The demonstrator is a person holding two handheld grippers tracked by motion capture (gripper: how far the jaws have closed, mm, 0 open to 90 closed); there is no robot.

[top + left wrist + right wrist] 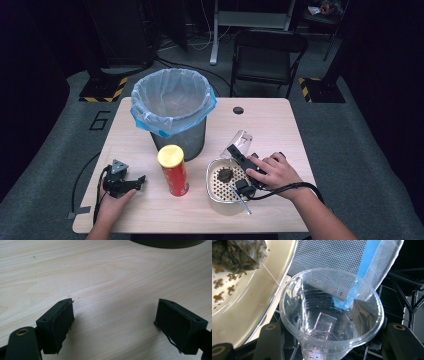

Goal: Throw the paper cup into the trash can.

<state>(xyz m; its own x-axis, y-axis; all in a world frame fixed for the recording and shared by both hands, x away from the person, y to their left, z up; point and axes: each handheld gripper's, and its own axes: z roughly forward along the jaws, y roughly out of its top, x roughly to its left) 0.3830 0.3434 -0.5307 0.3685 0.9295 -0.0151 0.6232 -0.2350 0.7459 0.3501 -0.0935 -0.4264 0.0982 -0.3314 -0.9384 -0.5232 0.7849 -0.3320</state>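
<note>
High view shows the right gripper (240,157) pinching a clear plastic cup (239,141), which is lifted off the table (280,125) and tipped, its mouth pointing up and away toward the mesh bin (172,112) with the blue-edged liner. Its long axis runs along the gripper's own line, base at the jaws. In the right gripper view the cup (331,315) sits squarely between the two black jaws, which press on its lower wall; the mouth faces the camera and the inside looks empty but for a few dark specks. Just beside it, low and to one side, lies the perforated tray (226,182) holding a wet tea bag (225,174) and a thin straw-like stick (240,198). The bin stands up and to the left of the cup, near but apart, so carrying the cup there would probably fall to the right hand (275,172). The left gripper (131,183) rests on the table well away, beyond the red can (173,170), and in the left gripper view its jaws stand spread with nothing between them over bare wood.
</note>
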